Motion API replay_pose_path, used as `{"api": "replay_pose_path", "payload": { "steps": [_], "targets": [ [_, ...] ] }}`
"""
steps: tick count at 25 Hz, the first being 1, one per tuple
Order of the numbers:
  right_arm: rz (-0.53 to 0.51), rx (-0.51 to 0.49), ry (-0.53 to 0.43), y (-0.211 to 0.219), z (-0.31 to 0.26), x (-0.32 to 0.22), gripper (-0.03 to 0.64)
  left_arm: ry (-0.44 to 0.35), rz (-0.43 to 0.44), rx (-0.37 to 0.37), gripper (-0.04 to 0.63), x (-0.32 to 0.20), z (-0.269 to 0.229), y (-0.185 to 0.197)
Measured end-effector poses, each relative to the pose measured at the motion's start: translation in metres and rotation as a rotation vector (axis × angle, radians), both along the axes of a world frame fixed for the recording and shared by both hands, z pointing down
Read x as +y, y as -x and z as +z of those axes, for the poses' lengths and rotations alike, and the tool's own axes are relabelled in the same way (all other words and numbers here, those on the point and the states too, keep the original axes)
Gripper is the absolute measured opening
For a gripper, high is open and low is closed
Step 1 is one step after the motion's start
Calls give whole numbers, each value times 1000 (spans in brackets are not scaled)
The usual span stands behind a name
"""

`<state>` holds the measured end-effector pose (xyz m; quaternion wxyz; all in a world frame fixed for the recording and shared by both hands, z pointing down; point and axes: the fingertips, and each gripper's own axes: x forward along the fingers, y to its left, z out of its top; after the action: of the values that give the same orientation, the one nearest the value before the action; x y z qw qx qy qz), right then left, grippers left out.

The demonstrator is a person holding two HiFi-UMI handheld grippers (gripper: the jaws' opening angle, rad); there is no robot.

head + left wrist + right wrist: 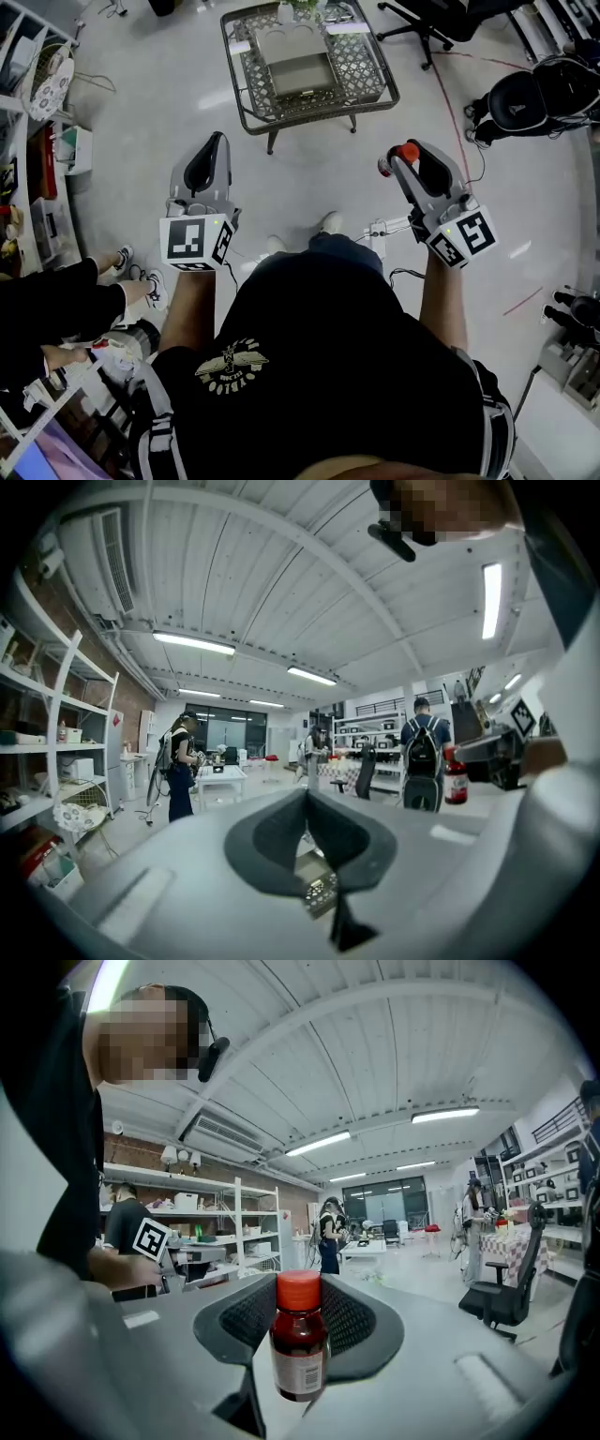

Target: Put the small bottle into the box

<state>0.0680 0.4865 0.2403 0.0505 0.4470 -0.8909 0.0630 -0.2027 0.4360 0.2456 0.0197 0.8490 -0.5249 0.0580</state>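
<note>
Currently small bottle (298, 1344) clamped between pads of right gripper (398, 161), red cap uppermost in right gripper view, long axis set across jaws' closing line. Left gripper (212, 150) shut, nothing held (pads seen pressed together). Box (300, 73) placed on wicker table (367, 75), well apart, ahead and left of bottle; forward carry by right gripper judged needed.

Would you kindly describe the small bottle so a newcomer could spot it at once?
Below the mesh table, find the person's right gripper. The small bottle is clamped in its jaws. Its red cap and white label mark it; the left gripper holds nothing.
</note>
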Motion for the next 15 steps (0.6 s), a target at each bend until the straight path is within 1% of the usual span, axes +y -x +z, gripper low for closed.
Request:
{"api": "replay_pose_path", "payload": {
  "steps": [3,5,9,11,15],
  "targets": [
    [-20,-20,-1,-30,-2,-14,156,-17,-37,-22,0,-11,-8,-18],
    [-40,-27,-4,-47,-4,-25,156,-37,-78,-28,0,-19,-17,-23],
    [-117,-17,-18,-66,-12,-49,156,-65,-187,15,0,-26,-35,-22],
    [-155,-9,-28,-72,-15,-59,156,-63,-231,30,0,-23,-34,-22],
    [-194,-28,-40,-77,-18,-74,156,-17,-291,5,0,-12,-18,-21]
  ]
}}
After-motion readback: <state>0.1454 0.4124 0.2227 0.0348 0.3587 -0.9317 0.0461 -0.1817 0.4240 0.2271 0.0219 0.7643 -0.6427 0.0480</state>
